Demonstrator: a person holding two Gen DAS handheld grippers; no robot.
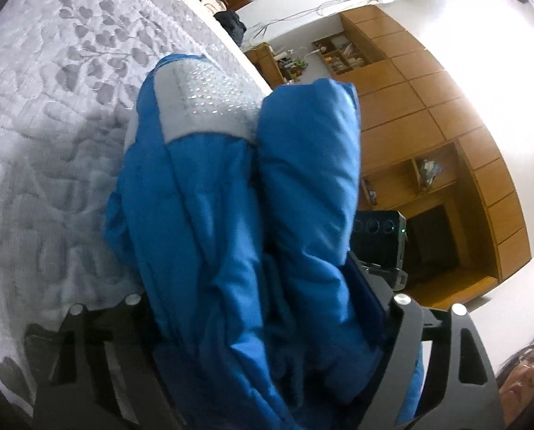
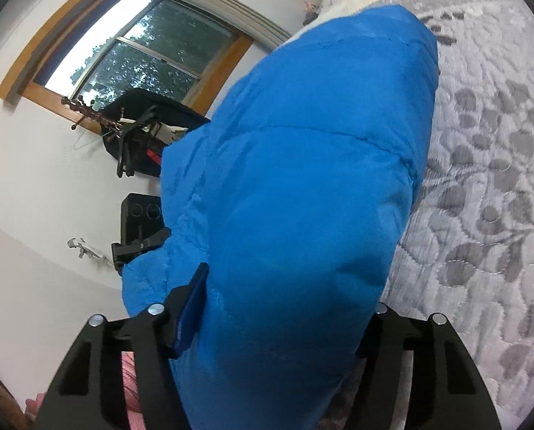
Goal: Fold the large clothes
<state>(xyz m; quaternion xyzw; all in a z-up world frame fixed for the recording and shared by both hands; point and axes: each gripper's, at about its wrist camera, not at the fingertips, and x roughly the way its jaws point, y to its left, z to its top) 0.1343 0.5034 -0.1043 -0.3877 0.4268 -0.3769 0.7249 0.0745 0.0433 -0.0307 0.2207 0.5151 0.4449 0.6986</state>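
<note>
Blue jacket in both hand-held grippers

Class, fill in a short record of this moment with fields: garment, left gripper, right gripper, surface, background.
garment: puffy blue jacket with a grey dotted panel, bunched and lifted above the bed
left gripper: closed on the jacket's folds
right gripper: closed on a thick bunch of the jacket
surface: bed with a grey leaf-patterned quilt
background: wooden shelving in the left view; window in the right view
</note>
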